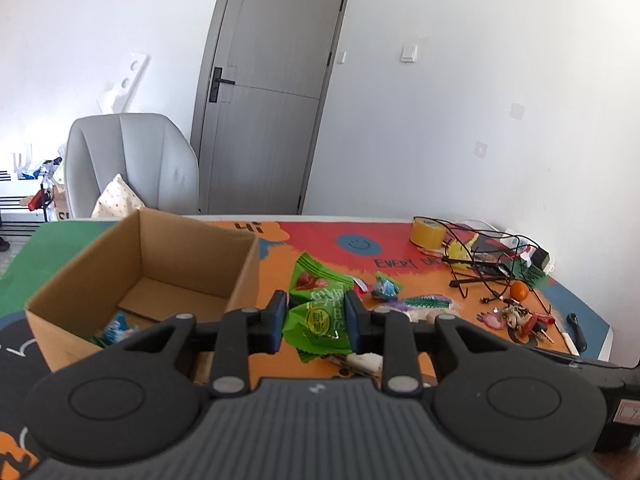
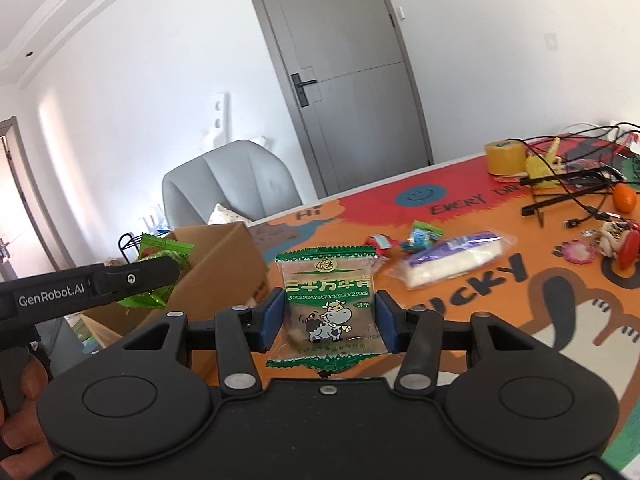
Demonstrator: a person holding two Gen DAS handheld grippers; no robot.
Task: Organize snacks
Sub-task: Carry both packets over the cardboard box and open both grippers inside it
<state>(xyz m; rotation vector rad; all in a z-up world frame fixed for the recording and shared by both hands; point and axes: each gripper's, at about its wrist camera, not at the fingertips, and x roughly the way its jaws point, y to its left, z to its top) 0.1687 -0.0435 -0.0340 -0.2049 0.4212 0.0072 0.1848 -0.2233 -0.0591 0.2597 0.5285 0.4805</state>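
The left gripper [image 1: 316, 322] was clamped on a bright green snack packet [image 1: 318, 312], blue pads pressed to both its sides, held up just right of the cardboard box [image 1: 248, 276]. And the right gripper [image 2: 326, 322] pinched a clear cow-print biscuit packet [image 2: 328, 308] the same way, lifted above the colourful table mat [image 2: 460, 312]. Inside the open-topped box, a blue-and-white wrapper [image 1: 116, 326] lay on the floor near the front wall. A purple-and-white packet [image 2: 452, 258] and small wrapped candies [image 2: 420, 236] sat loose on the mat beyond.
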